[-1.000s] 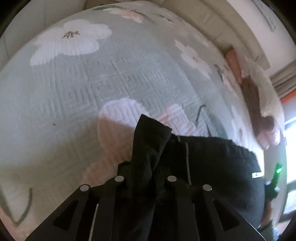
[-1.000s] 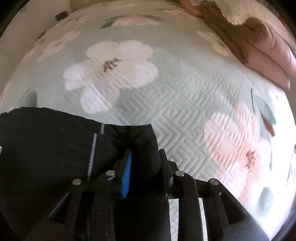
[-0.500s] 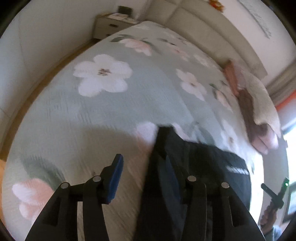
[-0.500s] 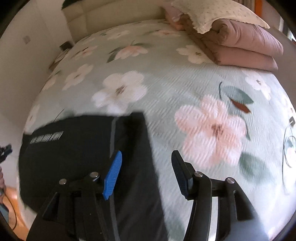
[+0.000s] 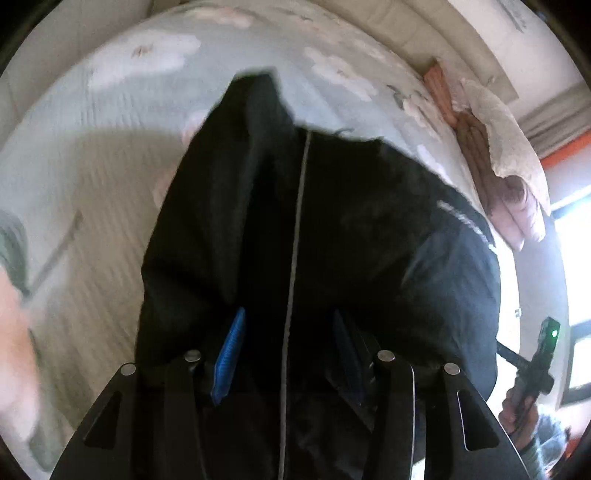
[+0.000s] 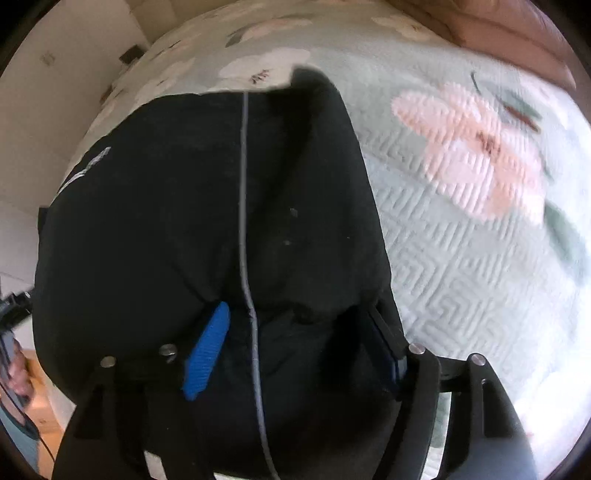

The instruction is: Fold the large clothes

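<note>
A large black garment (image 5: 369,229) with a thin grey stripe and white lettering lies spread on the flowered bedspread (image 5: 92,177). In the left wrist view my left gripper (image 5: 288,354) hovers over its near end, jaws apart, blue pads (image 5: 229,350) on either side of the stripe and not pressing the cloth. In the right wrist view the same garment (image 6: 147,221) fills the left half. My right gripper (image 6: 295,350) is above it with its jaws opening. A soft fold of cloth lies between the pads (image 6: 207,354), untouched by them.
Folded pink-brown bedding and a pale pillow (image 5: 498,166) are stacked at the bed's far right, with the headboard (image 5: 424,33) behind. Off the bed's edge near the window a hand (image 5: 517,410) holds a black device with a green light (image 5: 546,347). Bare bedspread (image 6: 480,258) lies right of the garment.
Both grippers were shut on the garment's far corners; they let go, opened, and drew back along it. The garment now lies flat, and much more of it shows ahead of each gripper.
</note>
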Demonstrator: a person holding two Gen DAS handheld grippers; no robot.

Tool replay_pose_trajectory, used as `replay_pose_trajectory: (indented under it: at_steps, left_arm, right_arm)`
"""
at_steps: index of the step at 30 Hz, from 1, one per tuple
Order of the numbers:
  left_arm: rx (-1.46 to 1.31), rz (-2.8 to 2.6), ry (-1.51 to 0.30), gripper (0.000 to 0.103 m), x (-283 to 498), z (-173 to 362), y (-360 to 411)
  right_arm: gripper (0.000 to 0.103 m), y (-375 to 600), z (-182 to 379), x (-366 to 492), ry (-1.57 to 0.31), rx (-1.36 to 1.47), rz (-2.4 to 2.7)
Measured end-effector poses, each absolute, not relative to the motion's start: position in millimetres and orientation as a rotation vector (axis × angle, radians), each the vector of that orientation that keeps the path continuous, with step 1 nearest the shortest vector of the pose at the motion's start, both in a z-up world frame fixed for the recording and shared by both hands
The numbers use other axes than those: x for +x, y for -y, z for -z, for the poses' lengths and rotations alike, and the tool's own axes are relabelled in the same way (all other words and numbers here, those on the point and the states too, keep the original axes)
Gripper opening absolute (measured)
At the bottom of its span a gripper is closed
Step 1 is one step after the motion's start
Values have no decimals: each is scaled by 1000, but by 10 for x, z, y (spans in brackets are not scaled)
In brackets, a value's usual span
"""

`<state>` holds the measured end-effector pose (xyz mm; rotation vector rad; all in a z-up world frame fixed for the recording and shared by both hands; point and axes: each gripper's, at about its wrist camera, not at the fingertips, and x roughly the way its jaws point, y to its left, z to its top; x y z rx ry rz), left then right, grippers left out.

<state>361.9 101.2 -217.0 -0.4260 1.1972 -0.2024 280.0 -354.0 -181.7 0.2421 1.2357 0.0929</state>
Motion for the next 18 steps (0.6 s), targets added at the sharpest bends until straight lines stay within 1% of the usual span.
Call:
replay_pose_trajectory:
  at_steps: [1,4,7,9,10,12,13,14,18]
  left_arm:
    - [-410,214,-1168,49,3614,2059,-1022]
    - [-370,227,-1069,50,3760,1729,-1062]
    - [-337,176,-1045,50,4022,1719,-1118]
    - [-369,132,-1059,50,4244,1853,-1185]
    - [-396,107,-1096,50,4355,1982,-1216]
    - [-442,56,-1180,50,4555,2275,-1213]
    - [-471,59,-1209,50,4584,2417,-1232]
    - [-488,64,-1218,50,4598,2509,-1239]
    - [-460,76,-1208,51,4622,2552,-1229]
  right_arm:
    - [66,3534,1695,2805,-1210,216,-102]
    - [66,3584,1315,2941,-1070,188,-115]
    - [65,3609,1204,3303,-1003,183,-101]
    - [59,3601,1307,3579,-1011,208,-117]
    - [54,3589,1419,3723,-1044,228,-126]
    - [53,3567,1709,3885,-1118,257,-134]
    - [51,3544,1867,3942,-1158,264,-141]
    - [51,3504,1977,3934,-1176,270,-149]
    - [51,3513,2058,3945,-1162,269,-154]
